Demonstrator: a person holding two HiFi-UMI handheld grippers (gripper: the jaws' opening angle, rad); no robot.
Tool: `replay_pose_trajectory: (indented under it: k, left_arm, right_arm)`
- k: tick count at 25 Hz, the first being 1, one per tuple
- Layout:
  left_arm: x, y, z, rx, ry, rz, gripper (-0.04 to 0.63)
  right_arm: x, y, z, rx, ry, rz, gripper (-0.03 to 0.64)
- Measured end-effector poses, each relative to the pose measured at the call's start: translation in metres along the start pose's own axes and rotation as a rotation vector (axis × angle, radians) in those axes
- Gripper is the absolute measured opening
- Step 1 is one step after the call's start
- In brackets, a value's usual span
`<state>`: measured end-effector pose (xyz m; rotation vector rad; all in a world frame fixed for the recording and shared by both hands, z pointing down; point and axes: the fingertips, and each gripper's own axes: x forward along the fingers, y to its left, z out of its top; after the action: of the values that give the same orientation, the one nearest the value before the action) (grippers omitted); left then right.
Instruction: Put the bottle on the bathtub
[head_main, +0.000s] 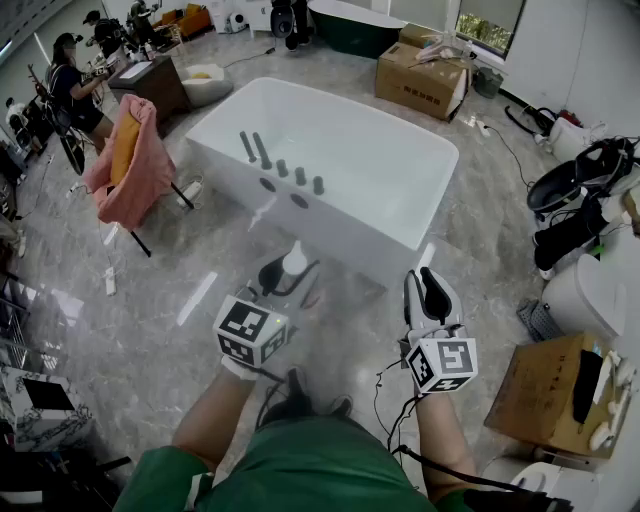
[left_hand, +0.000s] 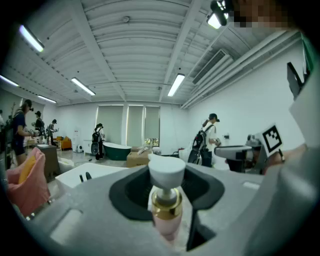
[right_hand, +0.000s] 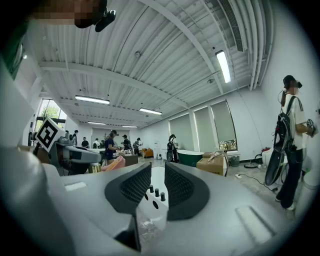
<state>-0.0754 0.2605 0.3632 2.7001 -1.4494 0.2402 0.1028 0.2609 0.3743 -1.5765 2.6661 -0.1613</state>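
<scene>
A white bathtub (head_main: 400, 170) stands ahead on the marble floor, with a row of dark taps (head_main: 282, 165) on its near left rim. The bottle (left_hand: 166, 212) has a pink body, a gold collar and a white cap (head_main: 294, 262). My left gripper (head_main: 290, 272) is shut on it and holds it upright just short of the tub's near wall. In the left gripper view the tub (left_hand: 95, 172) lies beyond the jaws at the left. My right gripper (head_main: 430, 295) hangs to the right, its jaws slightly apart and holding nothing; the tub (right_hand: 156, 175) shows through their gap.
A chair draped with pink cloth (head_main: 130, 150) stands left of the tub. Cardboard boxes (head_main: 420, 75) and a dark green tub (head_main: 355, 25) lie behind it. Another box (head_main: 555, 395) and white fixtures (head_main: 590, 290) crowd the right. People (head_main: 70, 85) work at the far left.
</scene>
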Motion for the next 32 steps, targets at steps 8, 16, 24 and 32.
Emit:
replay_pose_trajectory:
  k: [8,16,24,32]
  left_arm:
    - [-0.014,-0.013,0.021,0.022,-0.023,0.002,0.160]
    - [-0.024,-0.026,0.022,0.013,-0.018,0.025,0.160]
    - [0.000,-0.011,0.026,-0.008,-0.029,0.022,0.160]
    - [0.053,0.041,0.029,0.014,-0.035,-0.010,0.160]
  right_arm:
    - [-0.021,0.011,0.012,0.006,-0.007,0.010,0.083]
    - [-0.051,-0.003,0.019,0.029,-0.039,-0.004,0.083]
    - [-0.039,-0.020,0.016,-0.013,-0.023,-0.026,0.087]
    - [0.019,-0.045,0.010,-0.001,0.007,-0.087,0.086]
